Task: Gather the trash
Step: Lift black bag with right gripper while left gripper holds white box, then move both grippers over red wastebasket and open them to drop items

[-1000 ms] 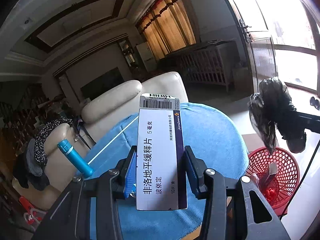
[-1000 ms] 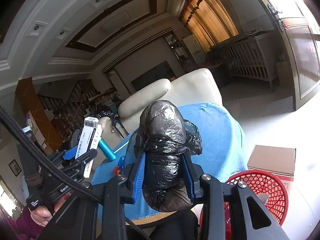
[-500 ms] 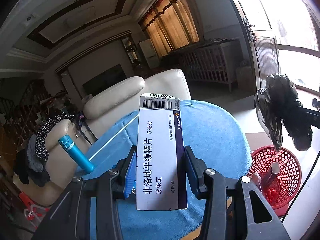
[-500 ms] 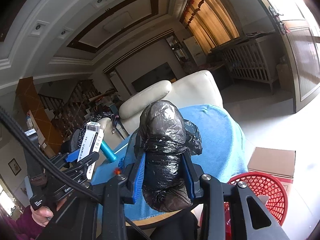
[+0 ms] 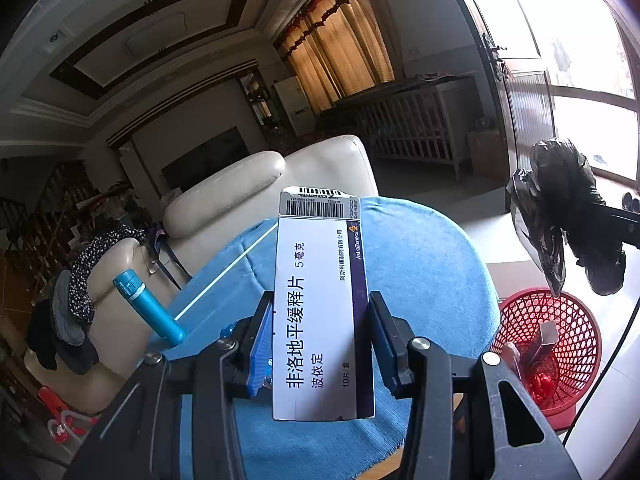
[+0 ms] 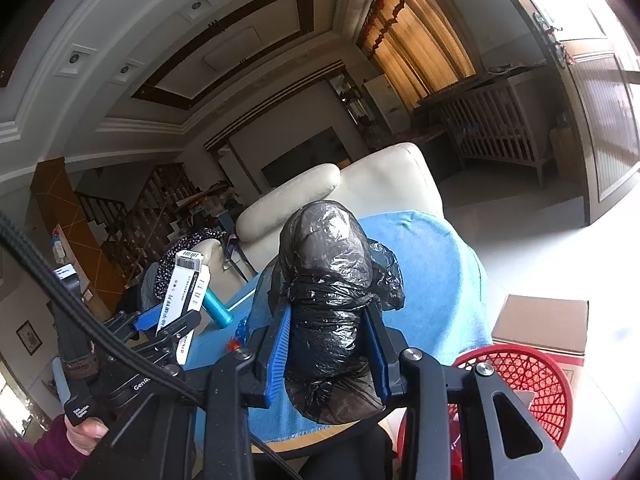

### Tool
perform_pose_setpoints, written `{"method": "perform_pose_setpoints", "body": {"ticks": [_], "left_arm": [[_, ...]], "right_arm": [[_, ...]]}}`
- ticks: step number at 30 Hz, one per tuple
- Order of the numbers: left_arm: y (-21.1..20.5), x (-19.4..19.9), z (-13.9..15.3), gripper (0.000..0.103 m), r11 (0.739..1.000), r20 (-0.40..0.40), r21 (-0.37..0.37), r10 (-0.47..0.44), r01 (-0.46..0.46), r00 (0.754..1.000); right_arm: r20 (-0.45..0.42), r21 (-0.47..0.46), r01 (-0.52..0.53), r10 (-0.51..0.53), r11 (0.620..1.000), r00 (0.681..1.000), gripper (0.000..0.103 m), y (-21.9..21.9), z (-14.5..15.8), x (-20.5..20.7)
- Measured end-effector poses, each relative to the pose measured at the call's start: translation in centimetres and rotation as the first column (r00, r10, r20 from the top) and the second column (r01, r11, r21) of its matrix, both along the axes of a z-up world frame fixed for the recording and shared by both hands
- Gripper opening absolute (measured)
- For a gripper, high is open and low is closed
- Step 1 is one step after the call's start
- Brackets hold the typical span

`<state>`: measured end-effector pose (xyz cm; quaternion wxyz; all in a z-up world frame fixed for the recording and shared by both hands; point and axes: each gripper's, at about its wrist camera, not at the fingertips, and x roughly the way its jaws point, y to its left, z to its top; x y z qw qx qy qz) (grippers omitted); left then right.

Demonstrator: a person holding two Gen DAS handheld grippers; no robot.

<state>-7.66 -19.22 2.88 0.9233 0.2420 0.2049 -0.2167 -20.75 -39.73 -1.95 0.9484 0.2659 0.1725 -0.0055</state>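
My left gripper (image 5: 321, 320) is shut on an upright white medicine box (image 5: 316, 264) with a purple stripe and a barcode on top. It is held above a blue-clothed table (image 5: 420, 272). My right gripper (image 6: 326, 312) is shut on a knotted black plastic bag (image 6: 328, 280), also above the table. In the left wrist view the black bag (image 5: 560, 200) hangs at the right, above a red mesh basket (image 5: 580, 320). The right wrist view shows the medicine box (image 6: 180, 292) in the left gripper (image 6: 168, 320) at the left.
A blue bottle (image 5: 148, 308) lies at the table's left edge. Behind the table stands a cream armchair (image 5: 280, 184). The red basket (image 6: 532, 372), with some trash inside, sits on the floor beside a cardboard box (image 6: 540, 324). A person's hand (image 6: 86, 436) holds the left gripper's handle.
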Motion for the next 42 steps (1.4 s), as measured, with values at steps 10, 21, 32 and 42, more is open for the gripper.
{"method": "perform_pose_setpoints", "body": {"ticks": [10, 21, 32, 42], "left_arm": [[-0.1, 0.0, -0.2, 0.047, 1.0, -0.012, 0.001, -0.005, 0.005, 1.0], [-1.5, -0.1, -0.6, 0.047, 0.997, -0.085, 0.01, -0.078, 0.079, 0.993], [-7.1, 1.1, -3.1, 0.047, 0.931, -0.404, -0.106, -0.36, 0.348, 0.841], [-12.1, 0.3, -7.6, 0.047, 0.899, -0.526, -0.078, -0.405, 0.432, 0.748]], "right_arm": [[-0.008, 0.004, 0.0, 0.0, 1.0, 1.0, 0.037, -0.3, 0.3, 0.3], [-0.025, 0.013, 0.027, -0.027, 1.0, 0.999, 0.037, -1.1, 0.4, 0.1], [-0.14, 0.04, 0.209, -0.202, 0.977, 0.969, 0.037, -5.9, -1.4, -1.2], [-0.291, 0.178, 0.332, -0.273, 0.927, 0.917, 0.038, -11.5, -7.7, -2.4]]}}
